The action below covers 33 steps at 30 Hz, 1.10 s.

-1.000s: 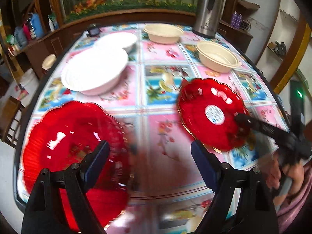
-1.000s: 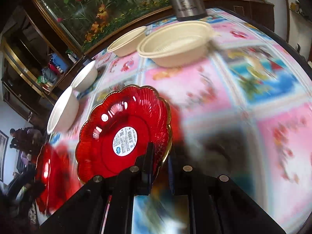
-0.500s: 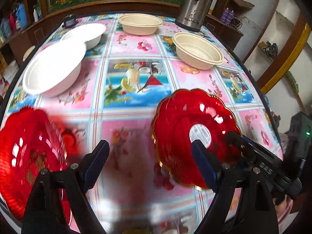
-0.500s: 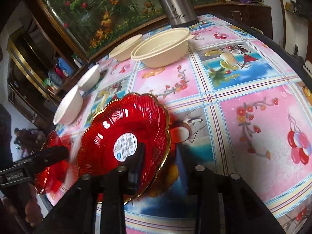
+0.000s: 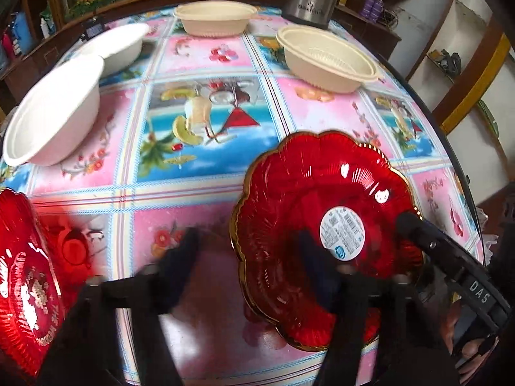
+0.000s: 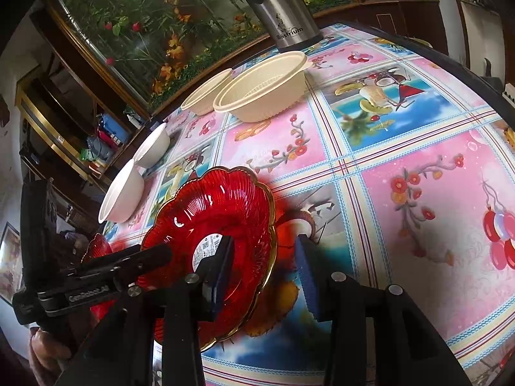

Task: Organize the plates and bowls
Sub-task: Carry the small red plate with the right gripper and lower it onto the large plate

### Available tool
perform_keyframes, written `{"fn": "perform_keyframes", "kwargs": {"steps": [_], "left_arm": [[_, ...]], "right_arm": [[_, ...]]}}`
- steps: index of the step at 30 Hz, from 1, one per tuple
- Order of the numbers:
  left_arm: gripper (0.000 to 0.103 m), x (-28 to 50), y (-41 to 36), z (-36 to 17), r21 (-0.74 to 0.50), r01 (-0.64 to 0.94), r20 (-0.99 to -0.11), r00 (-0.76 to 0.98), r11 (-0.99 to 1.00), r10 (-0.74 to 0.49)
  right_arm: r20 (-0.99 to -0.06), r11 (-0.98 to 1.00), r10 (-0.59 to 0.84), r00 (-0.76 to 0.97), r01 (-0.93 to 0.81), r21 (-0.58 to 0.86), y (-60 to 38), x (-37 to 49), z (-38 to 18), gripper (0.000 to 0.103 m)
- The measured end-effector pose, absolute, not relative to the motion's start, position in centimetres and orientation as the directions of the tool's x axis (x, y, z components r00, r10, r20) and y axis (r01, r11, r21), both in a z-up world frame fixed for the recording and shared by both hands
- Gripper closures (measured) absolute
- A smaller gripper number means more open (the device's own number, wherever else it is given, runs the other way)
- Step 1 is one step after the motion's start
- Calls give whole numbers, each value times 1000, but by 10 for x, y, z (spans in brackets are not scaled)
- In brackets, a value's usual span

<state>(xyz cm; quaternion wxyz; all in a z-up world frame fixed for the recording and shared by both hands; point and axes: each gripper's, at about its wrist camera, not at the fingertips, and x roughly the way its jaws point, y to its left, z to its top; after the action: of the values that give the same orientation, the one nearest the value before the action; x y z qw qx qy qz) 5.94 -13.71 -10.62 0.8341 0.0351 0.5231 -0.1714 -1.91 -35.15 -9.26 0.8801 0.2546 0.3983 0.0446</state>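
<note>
A red scalloped plate (image 5: 309, 193) with a gold rim and a white label lies tilted near the table's front edge. My left gripper (image 5: 248, 260) is blurred and its jaws are closing, straddling the plate's left rim; the pads stand apart from it. My right gripper (image 6: 264, 273) straddles the same plate (image 6: 225, 206) at its near rim. Its jaws are opening, with a gap at the blue pads. A second red plate (image 5: 25, 289) lies at the far left. Two white bowls (image 5: 54, 119) and two cream bowls (image 5: 325, 61) stand farther back.
A steel thermos (image 6: 280, 6) stands at the table's back edge behind the cream bowls (image 6: 260, 96). The white bowls (image 6: 122, 193) sit by the left edge. A patterned cloth (image 6: 418, 193) covers the table. Wooden shelves surround it.
My left gripper swung right from the far-left plate to the labelled plate and its jaws narrowed. The right jaws, shut on that plate's rim before, have spread apart.
</note>
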Motion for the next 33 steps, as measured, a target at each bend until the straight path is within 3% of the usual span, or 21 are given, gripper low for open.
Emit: {"fn": "perform_keyframes", "kwargs": {"steps": [2, 6, 10, 11, 17, 33], "left_arm": [[70, 60, -138, -104, -115, 332, -876, 410, 936, -253], [81, 61, -142, -106, -124, 351, -875, 403, 928, -269], [84, 60, -141, -106, -133, 356, -870, 405, 925, -281], [83, 60, -141, -106, -133, 355, -870, 405, 925, -281], [84, 56, -139, -104, -124, 368, -865, 414, 921, -282], [85, 23, -103, -52, -63, 337, -777, 574, 939, -258]], "right_arm": [[-677, 864, 284, 679, 125, 488, -352, -19, -93, 62], [-675, 861, 286, 680, 128, 493, -352, -18, -93, 62], [-676, 859, 291, 677, 127, 497, -349, -17, -94, 67], [-680, 860, 292, 673, 126, 494, -348, -16, -94, 75], [-703, 862, 256, 664, 172, 477, -347, -15, -97, 92], [-666, 906, 224, 711, 100, 411, -313, -30, -64, 90]]}}
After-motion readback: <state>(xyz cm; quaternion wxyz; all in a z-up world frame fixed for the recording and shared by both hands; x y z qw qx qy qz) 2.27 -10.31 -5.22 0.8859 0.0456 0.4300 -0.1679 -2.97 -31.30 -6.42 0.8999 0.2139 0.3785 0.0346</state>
